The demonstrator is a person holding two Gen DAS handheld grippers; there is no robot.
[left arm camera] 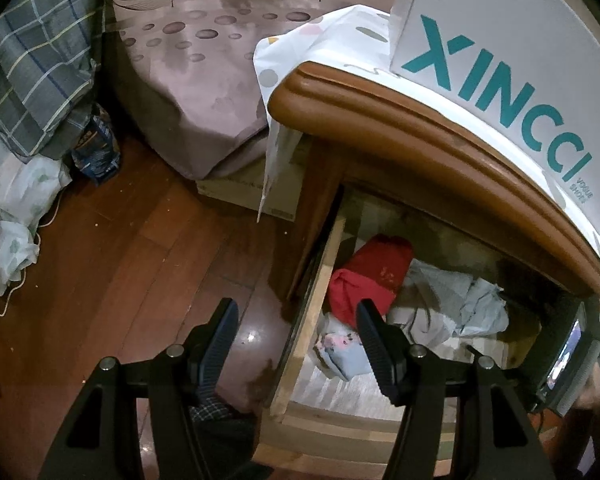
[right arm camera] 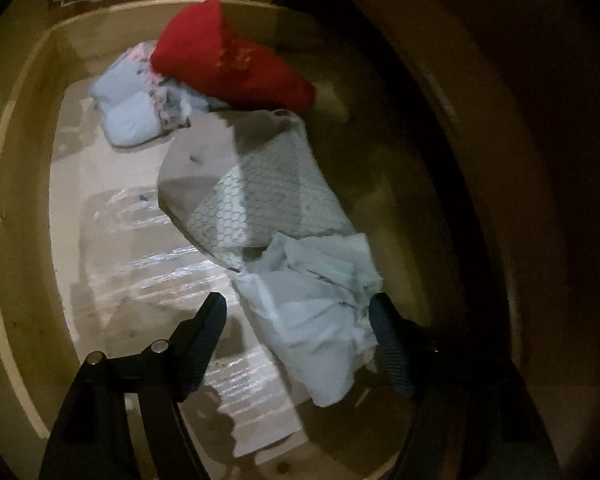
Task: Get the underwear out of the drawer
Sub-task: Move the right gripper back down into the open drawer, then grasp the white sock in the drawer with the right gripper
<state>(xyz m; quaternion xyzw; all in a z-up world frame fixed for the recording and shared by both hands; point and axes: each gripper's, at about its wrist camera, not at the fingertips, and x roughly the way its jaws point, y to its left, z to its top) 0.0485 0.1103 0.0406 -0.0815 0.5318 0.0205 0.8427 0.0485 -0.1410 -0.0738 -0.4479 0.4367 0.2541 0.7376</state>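
Observation:
The wooden drawer (left arm camera: 320,304) of a nightstand stands pulled open. Inside lie a red folded garment (left arm camera: 370,276), a pale blue floral one (left arm camera: 340,350), a grey patterned one (right arm camera: 256,184) and crumpled pale blue underwear (right arm camera: 316,312). My left gripper (left arm camera: 296,320) is open and empty, hovering over the drawer's left wall. My right gripper (right arm camera: 298,316) is open inside the drawer, its fingers on either side of the crumpled pale blue underwear, not closed on it. The red garment (right arm camera: 236,60) and the floral one (right arm camera: 136,104) lie farther in.
A white XINCI shoe box (left arm camera: 512,76) sits on the nightstand top (left arm camera: 420,136) above the drawer. A bed (left arm camera: 204,80) stands at the left, with plaid bedding (left arm camera: 32,76) and a blue packet (left arm camera: 96,148) on the wooden floor (left arm camera: 120,280).

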